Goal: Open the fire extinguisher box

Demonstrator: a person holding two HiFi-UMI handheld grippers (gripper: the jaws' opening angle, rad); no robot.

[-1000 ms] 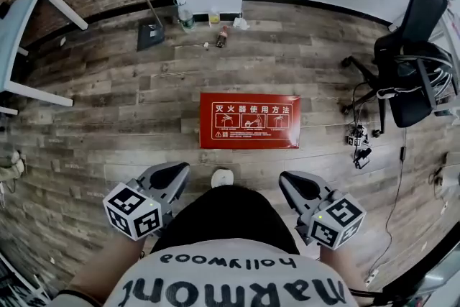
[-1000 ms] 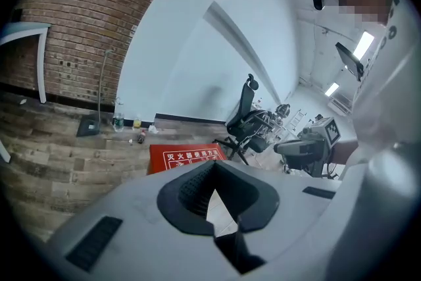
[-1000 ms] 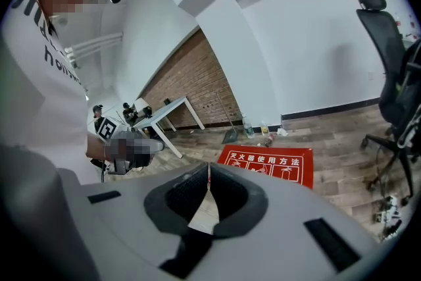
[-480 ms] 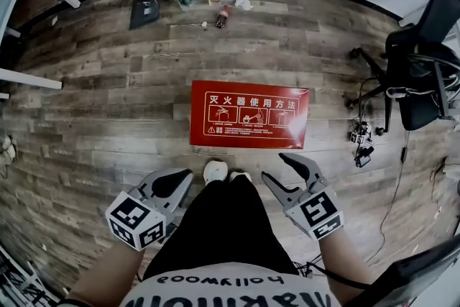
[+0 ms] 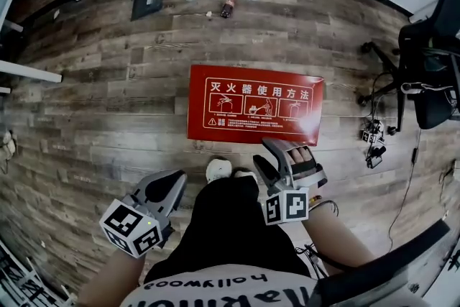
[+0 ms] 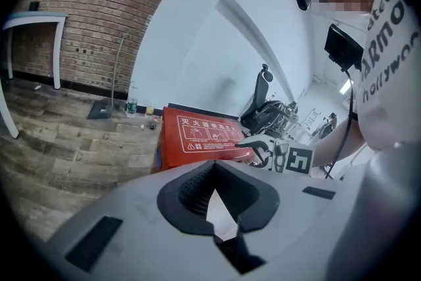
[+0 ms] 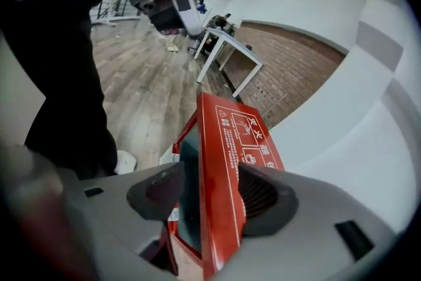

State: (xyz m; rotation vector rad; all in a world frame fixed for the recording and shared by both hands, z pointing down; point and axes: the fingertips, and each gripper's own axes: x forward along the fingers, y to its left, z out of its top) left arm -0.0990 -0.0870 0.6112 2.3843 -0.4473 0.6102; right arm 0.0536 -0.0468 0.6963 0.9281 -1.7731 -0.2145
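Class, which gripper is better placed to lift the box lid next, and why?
Right. The right gripper, jaws opening, straddles the red lid at its edge; the left gripper hangs back by the leg.

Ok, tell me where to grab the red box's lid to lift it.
Take the lid by its near long edge, coming from the person's side: it lies flat, and that thin edge suits a pinch. The right tongs straddle it, jaws opening.

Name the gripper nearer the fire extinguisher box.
Right. The right gripper, jaws opening, straddles the box at its near edge; the left gripper hangs back by the person's leg.
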